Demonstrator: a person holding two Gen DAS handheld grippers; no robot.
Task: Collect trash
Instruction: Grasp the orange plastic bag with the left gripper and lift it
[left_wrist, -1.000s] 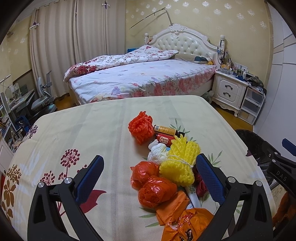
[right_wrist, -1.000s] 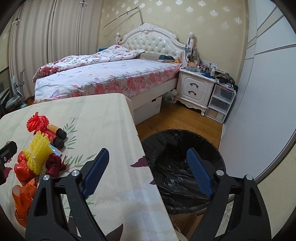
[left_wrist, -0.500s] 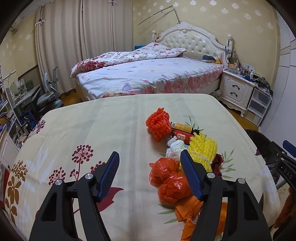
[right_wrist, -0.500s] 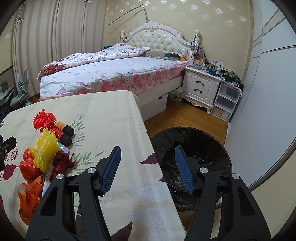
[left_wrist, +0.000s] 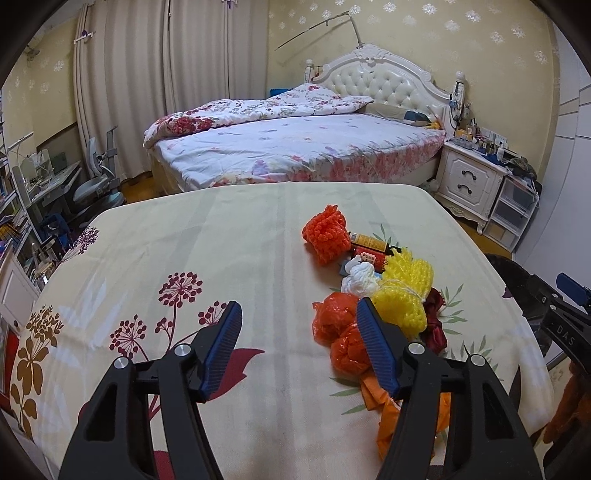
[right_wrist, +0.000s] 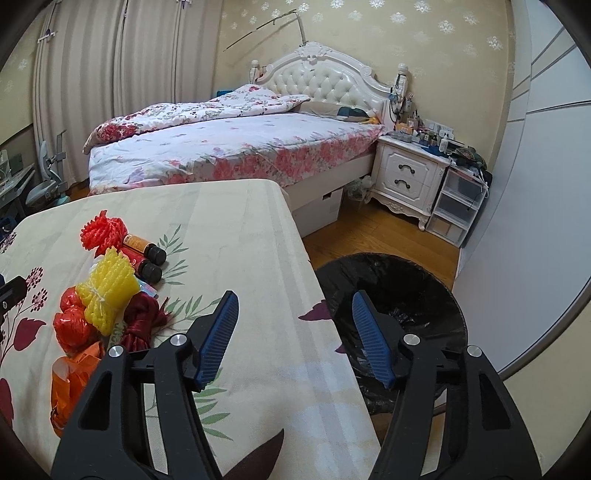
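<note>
A pile of trash lies on the flowered tablecloth (left_wrist: 221, 240): a yellow foam net (left_wrist: 406, 291), an orange-red foam net (left_wrist: 327, 236), two small bottles (left_wrist: 369, 243), a white wad (left_wrist: 360, 277), red plastic bags (left_wrist: 332, 321), a dark red cloth (left_wrist: 436, 325) and an orange bag (left_wrist: 388, 417). My left gripper (left_wrist: 299, 303) hovers open just left of the pile, only bare cloth between its pads. My right gripper (right_wrist: 294, 294) hangs over the table's right edge beside the black-lined bin (right_wrist: 399, 291); its jaws are opening and hold nothing. The pile (right_wrist: 107, 295) lies to its left.
The bin stands on the wood floor against the table's right side. Beyond the table are a bed (left_wrist: 295, 147), a white nightstand (right_wrist: 410, 173) and plastic drawers (right_wrist: 458, 206). A white wardrobe (right_wrist: 535, 184) closes the right side. A desk and chair (left_wrist: 92, 184) stand far left.
Both grippers' jaws have narrowed from wide open. The left gripper has drawn back and to the left, so the pile now lies to its right instead of between its fingers. The right hand has stayed put.
</note>
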